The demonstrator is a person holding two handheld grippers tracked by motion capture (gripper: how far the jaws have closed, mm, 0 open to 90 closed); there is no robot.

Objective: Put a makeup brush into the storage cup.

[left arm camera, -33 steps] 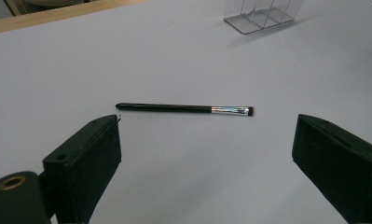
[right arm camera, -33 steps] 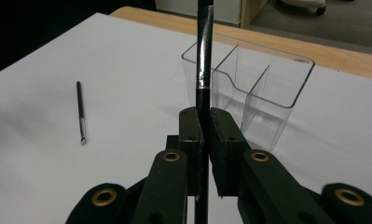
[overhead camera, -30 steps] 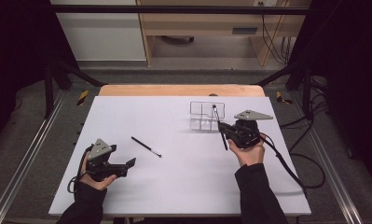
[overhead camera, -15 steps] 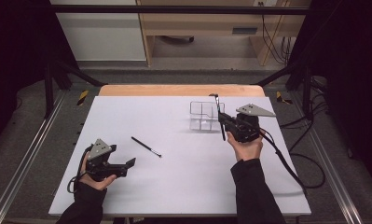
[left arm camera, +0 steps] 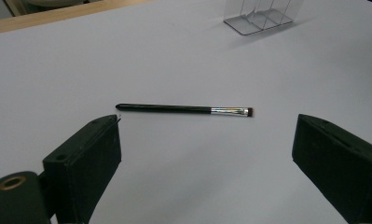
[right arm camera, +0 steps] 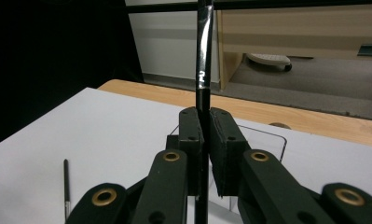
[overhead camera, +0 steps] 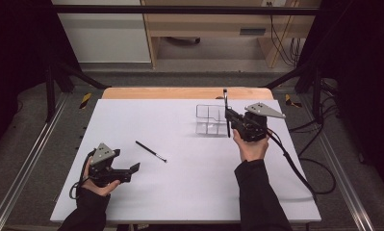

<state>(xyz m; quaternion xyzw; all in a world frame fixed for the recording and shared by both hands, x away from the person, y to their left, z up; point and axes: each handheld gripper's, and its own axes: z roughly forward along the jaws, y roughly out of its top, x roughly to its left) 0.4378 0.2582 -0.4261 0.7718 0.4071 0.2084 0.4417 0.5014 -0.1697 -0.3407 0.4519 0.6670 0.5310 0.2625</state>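
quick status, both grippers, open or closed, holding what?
Left gripper: open, empty.
Right gripper: shut on upright black brush.

Between the spread matt black jaws lay a slim glossy black brush [left arm camera: 183, 110] with a shiny metal ferrule; beyond them stood a clear smooth plastic organiser [left arm camera: 258, 15] on matt white tabletop [left arm camera: 183, 60]

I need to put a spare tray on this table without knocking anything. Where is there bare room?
The widest free patch is the far-left area, between the lying brush and the table back edge. The near middle, between the left gripper and the person's right forearm, is free too. It is crowded at the clear organizer, where the right gripper holds an upright brush.
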